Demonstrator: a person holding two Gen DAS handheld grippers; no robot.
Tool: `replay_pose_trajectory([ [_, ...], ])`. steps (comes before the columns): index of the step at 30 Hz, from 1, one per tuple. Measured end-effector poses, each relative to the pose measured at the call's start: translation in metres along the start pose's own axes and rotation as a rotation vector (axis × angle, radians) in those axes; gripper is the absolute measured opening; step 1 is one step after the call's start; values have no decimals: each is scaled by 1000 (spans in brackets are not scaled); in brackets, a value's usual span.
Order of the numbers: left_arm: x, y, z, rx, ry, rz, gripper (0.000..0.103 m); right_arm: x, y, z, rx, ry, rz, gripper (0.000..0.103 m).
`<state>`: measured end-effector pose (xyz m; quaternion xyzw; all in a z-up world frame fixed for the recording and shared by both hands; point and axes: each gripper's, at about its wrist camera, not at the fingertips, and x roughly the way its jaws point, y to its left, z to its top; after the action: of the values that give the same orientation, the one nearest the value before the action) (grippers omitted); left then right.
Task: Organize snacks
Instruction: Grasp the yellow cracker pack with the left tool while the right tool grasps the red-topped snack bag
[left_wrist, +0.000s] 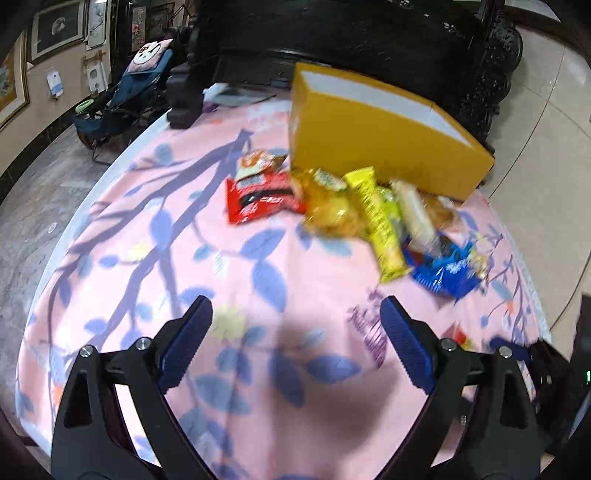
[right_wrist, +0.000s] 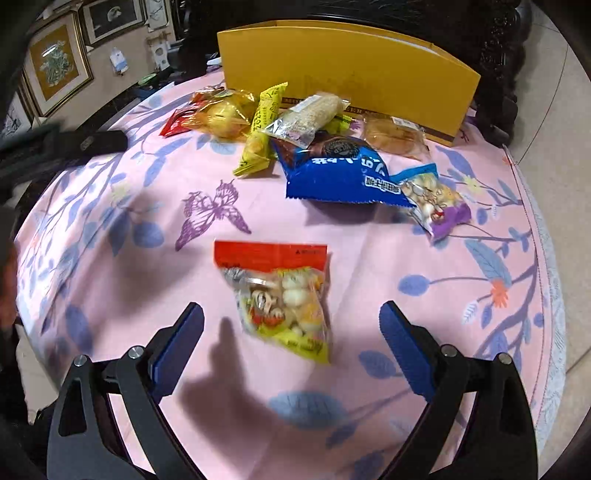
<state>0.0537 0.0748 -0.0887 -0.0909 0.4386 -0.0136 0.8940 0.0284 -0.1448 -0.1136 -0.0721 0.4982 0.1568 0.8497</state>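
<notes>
Snack packets lie in a heap in front of a yellow box on the pink floral tablecloth. In the left wrist view I pick out a red packet, a clear orange bag, a long yellow bar and a blue bag. My left gripper is open over bare cloth, short of the heap. My right gripper is open too, and a red-topped candy bag lies loose on the cloth between its fingers. Beyond it are the blue bag and a small purple-edged packet.
Dark carved furniture stands behind the box. The table's edge curves along the left and right, with tiled floor below. A folding chair and framed pictures are at the far left. The other gripper's dark body shows at the left.
</notes>
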Motion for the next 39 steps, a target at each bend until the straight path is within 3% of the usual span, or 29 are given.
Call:
replay_pose_trajectory([
  [1, -1, 2, -3, -3, 8, 2, 94, 5, -1, 2, 9, -2, 10, 93],
  [2, -2, 4, -6, -9, 14, 1, 94, 11, 0, 2, 5, -14, 13, 75],
  [3, -4, 6, -8, -13, 18, 0, 94, 11, 3, 1, -21, -49, -26, 67],
  [4, -6, 7, -9, -17, 19, 2, 94, 10, 3, 1, -21, -58, -10, 54],
  [9, 0, -2, 16, -8, -11, 1, 94, 9, -17, 9, 30, -64, -8, 53],
  [11, 14, -10, 34, 0, -28, 25, 94, 12, -28, 10, 65, -56, -5, 53],
  [14, 48, -24, 61, 30, -44, 122, 94, 9, -36, 8, 91, -63, 26, 53],
  [17, 82, -32, 81, 11, -4, 117, 94, 10, -36, 6, 87, -68, 41, 53],
  [22, 132, -45, 93, 47, 79, 162, 94, 12, -38, 9, 85, -64, 66, 54],
  [26, 151, -60, 89, 150, 31, 285, 92, 17, -36, 11, 76, -73, 73, 54],
  [28, 151, -59, 87, 140, 6, 284, 87, 18, -39, 12, 83, -77, 79, 55],
  [29, 150, -59, 85, 142, -3, 286, 75, 18, -39, 13, 86, -77, 79, 55],
  [30, 149, -59, 83, 149, -4, 271, 50, 19, -38, 13, 82, -77, 74, 55],
  [33, 148, -54, 75, 143, 21, 223, 40, 20, -29, 13, 31, -80, 20, 55],
  [35, 140, -46, 68, 112, 37, 168, 39, 20, -24, 11, 10, -86, -16, 53],
  [39, 119, -34, 49, 53, 66, 47, 39, 13, -32, 11, 94, -82, 29, 49],
])
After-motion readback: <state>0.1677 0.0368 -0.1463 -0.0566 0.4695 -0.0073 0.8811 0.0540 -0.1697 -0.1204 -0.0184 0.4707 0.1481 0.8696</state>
